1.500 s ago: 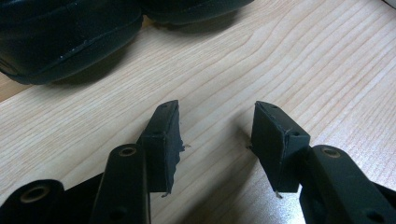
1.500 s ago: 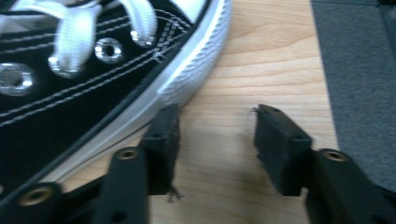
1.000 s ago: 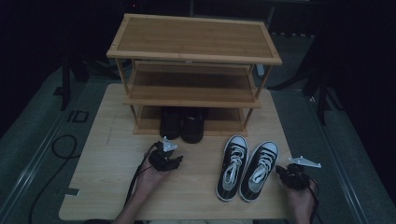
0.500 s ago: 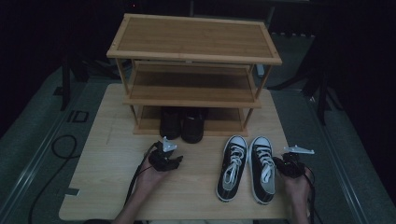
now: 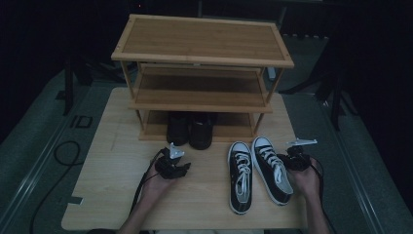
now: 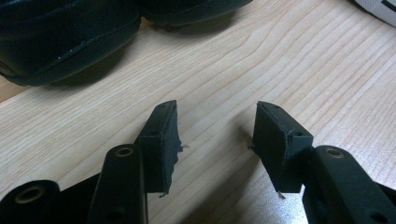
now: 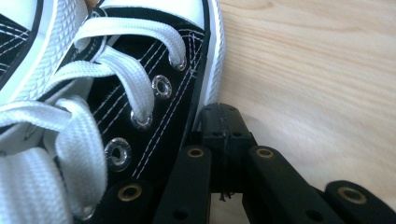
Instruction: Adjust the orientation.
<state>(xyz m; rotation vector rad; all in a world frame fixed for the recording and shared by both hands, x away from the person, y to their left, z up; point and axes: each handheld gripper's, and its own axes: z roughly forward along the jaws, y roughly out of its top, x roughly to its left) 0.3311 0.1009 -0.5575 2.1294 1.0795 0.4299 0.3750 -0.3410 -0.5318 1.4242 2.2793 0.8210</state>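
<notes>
Right hand-held gripper (image 7: 223,122) is clenched empty, pressed against the right sneaker's (image 5: 271,167) outer side on the surface (image 5: 122,161). Pushing risks tipping it or jamming it into the left sneaker (image 5: 240,174). Left hand-held gripper (image 6: 215,133) rests released, empty.

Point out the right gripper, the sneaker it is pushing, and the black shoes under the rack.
right gripper (image 7: 223,122), right gripper view, closed jaw tips.
sneaker (image 5: 272,168), high view, laces.
black shoes (image 5: 190,129), high view, uppers.

High view overlooks table (image 5: 122,204); right view close beside sneaker (image 7: 116,93).
</notes>
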